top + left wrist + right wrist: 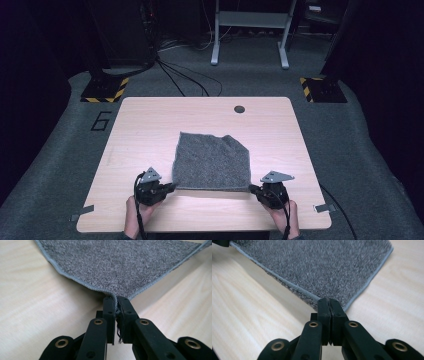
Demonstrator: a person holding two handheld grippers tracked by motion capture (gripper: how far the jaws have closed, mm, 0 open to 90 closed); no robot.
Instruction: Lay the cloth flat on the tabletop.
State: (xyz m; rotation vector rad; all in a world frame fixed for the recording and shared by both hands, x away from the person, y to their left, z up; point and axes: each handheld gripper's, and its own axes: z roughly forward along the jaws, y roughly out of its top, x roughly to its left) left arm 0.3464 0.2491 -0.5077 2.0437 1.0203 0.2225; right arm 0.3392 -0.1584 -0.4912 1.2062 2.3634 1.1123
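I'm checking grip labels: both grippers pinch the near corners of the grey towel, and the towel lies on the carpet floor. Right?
Not the floor: the high view shows the grey towel on the wooden table. The left gripper and right gripper do pinch its near corners.

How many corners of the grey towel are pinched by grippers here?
2. The left gripper clamps the near-left corner of the grey terry towel; the right gripper clamps its near-right corner. Both far corners lie free on the light wooden table.

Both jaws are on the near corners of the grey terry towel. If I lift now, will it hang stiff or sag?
The grey terry towel will probably sag: it is thin, and its near corner already folds where the left gripper pinches it. It looks light for its size. Its looped pile should resist slipping, though the right gripper holds only the hemmed corner, so lift gently off the wooden table.
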